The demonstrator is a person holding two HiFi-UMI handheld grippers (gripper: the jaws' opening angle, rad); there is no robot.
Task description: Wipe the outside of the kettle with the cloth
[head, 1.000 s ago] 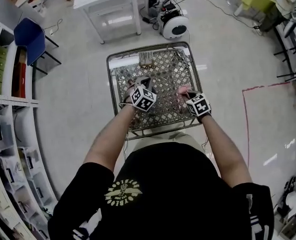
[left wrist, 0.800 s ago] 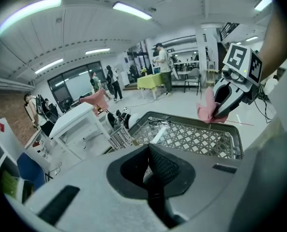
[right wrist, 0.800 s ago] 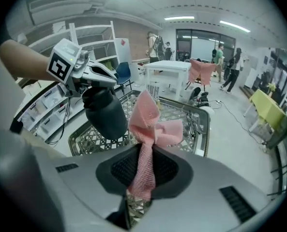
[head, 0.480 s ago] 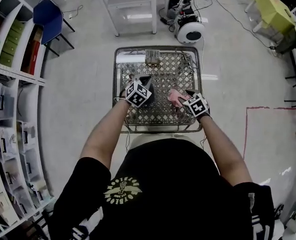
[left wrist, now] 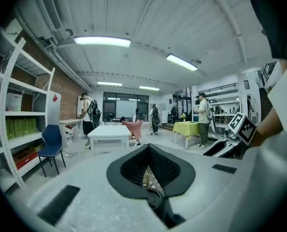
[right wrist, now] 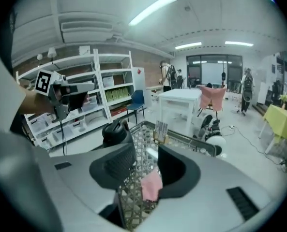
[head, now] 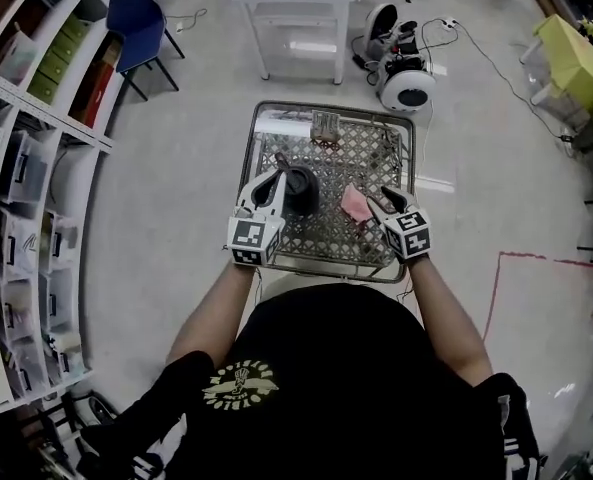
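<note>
The kettle (head: 299, 190) stands upright on the mesh table (head: 316, 266), and both grippers are off it. The cloth (head: 356, 204) lies flat on the mesh just to the kettle's right, not touching it. It is a small folded pink patch with no clear long side.

The right gripper (head: 386, 202) is beyond the cloth from the kettle, tips angled down at it. Its jaws have just swung wide and eased in a touch. They stand apart now with the cloth in line between them, but it lies on the mesh, not in the pads.

The left gripper (head: 272, 180) is close at the kettle's left flank, jaws drawn together on nothing. So the right hand is nearer the cloth and the left nearer the kettle.

Cloth down, kettle free — that fits a cloth about to be picked up for wiping, and equally one just laid down after it.

As for containers, the kettle's top looks closed, so its contents are hidden. Behind the kettle a small stand (head: 324, 126) sits at the far table edge — what it holds, I can't tell.
</note>
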